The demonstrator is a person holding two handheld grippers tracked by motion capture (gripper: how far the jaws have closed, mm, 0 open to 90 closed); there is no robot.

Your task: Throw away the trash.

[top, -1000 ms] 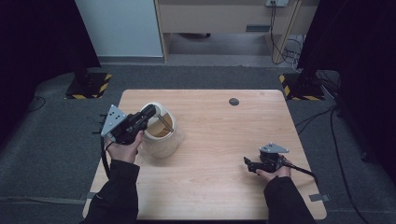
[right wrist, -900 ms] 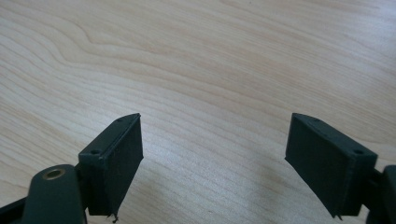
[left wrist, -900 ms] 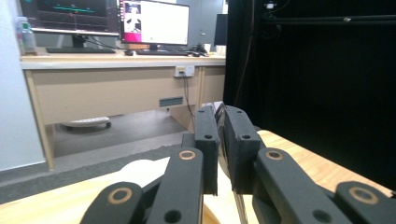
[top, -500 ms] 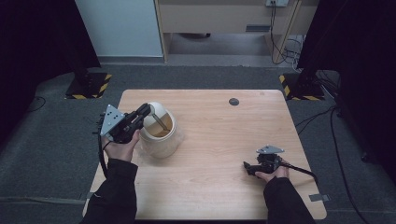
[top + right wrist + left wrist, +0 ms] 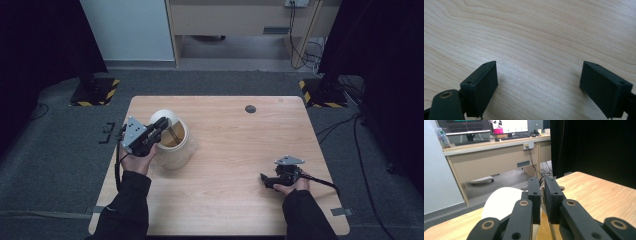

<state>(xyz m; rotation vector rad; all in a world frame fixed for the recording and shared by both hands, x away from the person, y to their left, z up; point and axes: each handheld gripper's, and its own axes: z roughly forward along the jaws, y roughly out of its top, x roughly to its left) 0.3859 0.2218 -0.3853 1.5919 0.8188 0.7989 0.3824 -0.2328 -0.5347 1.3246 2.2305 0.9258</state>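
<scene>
Right gripper jaws opened wider since earlier, bucket unlabelled

On your light wooden worktop, the cream round plastic tub with its raised lid blocks the left side. A small dark round disc sits near the far edge. The middle and right lie open.

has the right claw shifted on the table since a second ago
Yes, slightly: the right claw has slid toward the table's near edge, farther from the dark disc.
</scene>
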